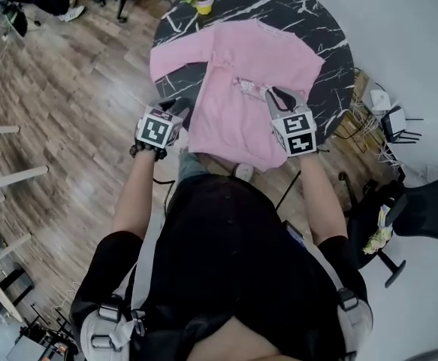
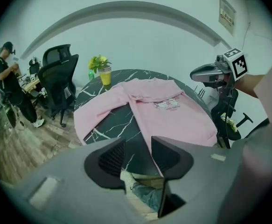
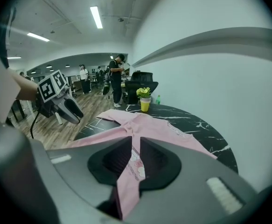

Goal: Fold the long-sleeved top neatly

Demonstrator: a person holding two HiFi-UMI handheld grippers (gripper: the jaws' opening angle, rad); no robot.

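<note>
Head view: pink long-sleeved top point(image 1: 256, 62) spread on round black marble table point(image 1: 320, 28), one sleeve stretched out to the left, hem hanging over the near table edge. Yellow flower pot point(image 1: 203, 4) stands at the far rim, apart from the top. Right gripper point(image 1: 269, 94) is over the middle of the top. In the right gripper view its fingers point(image 3: 160, 161) are closed on a raised fold of the pink fabric, with the printed patch showing in the narrow gap. Left gripper point(image 1: 175, 109) sits at the near-left table edge, just beside the top's side. In the left gripper view its fingers point(image 2: 111, 157) are spread with nothing pinched; only table and the top's edge show beyond the gap. Black office chair point(image 2: 56, 80) is left of the table.
</note>
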